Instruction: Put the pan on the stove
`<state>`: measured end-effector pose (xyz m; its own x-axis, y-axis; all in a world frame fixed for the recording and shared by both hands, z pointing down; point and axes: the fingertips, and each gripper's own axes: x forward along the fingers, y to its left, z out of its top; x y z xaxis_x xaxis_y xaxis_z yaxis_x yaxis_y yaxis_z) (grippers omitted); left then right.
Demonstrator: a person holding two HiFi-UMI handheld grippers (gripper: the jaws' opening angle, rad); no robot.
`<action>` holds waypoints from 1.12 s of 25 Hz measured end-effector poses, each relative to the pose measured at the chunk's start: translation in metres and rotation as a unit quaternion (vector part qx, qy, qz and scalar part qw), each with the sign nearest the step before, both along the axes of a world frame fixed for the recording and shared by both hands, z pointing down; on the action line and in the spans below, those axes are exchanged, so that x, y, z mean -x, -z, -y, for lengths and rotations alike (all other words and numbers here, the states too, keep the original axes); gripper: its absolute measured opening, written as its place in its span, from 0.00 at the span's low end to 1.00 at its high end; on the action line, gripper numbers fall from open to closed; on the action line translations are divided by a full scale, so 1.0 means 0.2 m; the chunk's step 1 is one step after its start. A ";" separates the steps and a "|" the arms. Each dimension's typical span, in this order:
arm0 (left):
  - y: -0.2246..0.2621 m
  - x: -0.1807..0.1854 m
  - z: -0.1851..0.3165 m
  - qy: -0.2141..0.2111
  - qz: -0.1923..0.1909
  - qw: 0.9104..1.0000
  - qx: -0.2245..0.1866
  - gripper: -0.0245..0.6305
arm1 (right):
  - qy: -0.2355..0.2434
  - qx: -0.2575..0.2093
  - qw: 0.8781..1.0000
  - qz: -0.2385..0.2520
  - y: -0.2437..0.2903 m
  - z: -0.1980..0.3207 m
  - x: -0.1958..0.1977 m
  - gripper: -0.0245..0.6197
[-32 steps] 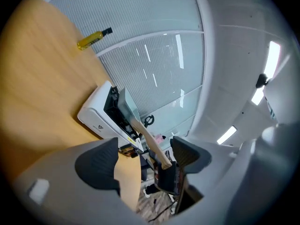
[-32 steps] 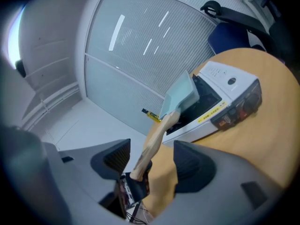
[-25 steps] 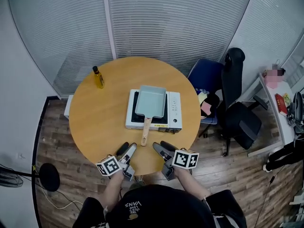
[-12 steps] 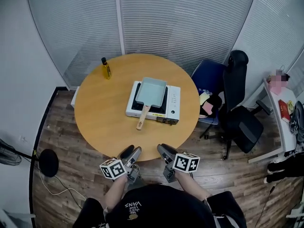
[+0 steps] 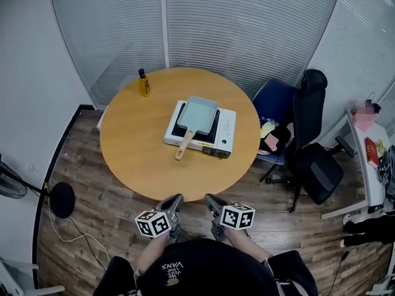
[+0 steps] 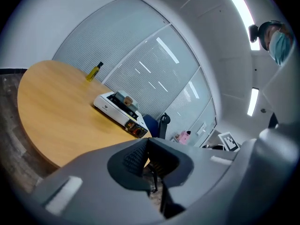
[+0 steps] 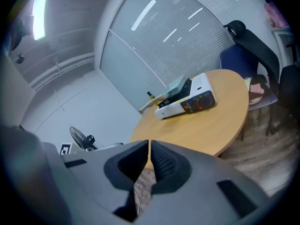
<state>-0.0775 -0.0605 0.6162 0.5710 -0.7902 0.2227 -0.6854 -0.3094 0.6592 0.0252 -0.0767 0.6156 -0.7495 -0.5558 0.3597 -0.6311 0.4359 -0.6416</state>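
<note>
Pan (image 5: 199, 115) on stove (image 5: 223, 131), mid-tabletop (image 5: 136, 153), wooden handle overhanging stove's front edge. Placement judged complete; nothing apparently left to move. Left tongs (image 5: 176, 198) clenched on nothing, held off tabletop near body. Right tongs (image 5: 210, 198) closing, nothing between, just beside left.

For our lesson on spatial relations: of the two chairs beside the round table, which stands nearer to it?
The blue chair, close to the table edge on the stove side; the black office chair stands farther out, beyond it.
</note>
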 end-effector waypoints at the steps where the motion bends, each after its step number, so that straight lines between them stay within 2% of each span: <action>1: -0.01 -0.01 -0.01 0.002 0.002 1.000 0.006 0.05 | 0.001 0.004 1.000 -0.005 -0.02 -0.02 -0.01 0.08; 7: -0.06 -0.09 -0.07 -0.004 0.003 1.000 0.025 0.05 | 0.020 0.027 0.999 -0.020 -0.12 -0.09 -0.05 0.06; 12: -0.08 -0.15 -0.11 -0.015 0.009 0.999 0.028 0.05 | 0.035 0.024 0.999 -0.023 -0.13 -0.12 -0.06 0.06; 28: -0.09 -0.26 -0.14 -0.045 0.022 0.998 0.030 0.05 | 0.032 0.020 0.999 -0.022 -0.12 -0.15 -0.13 0.06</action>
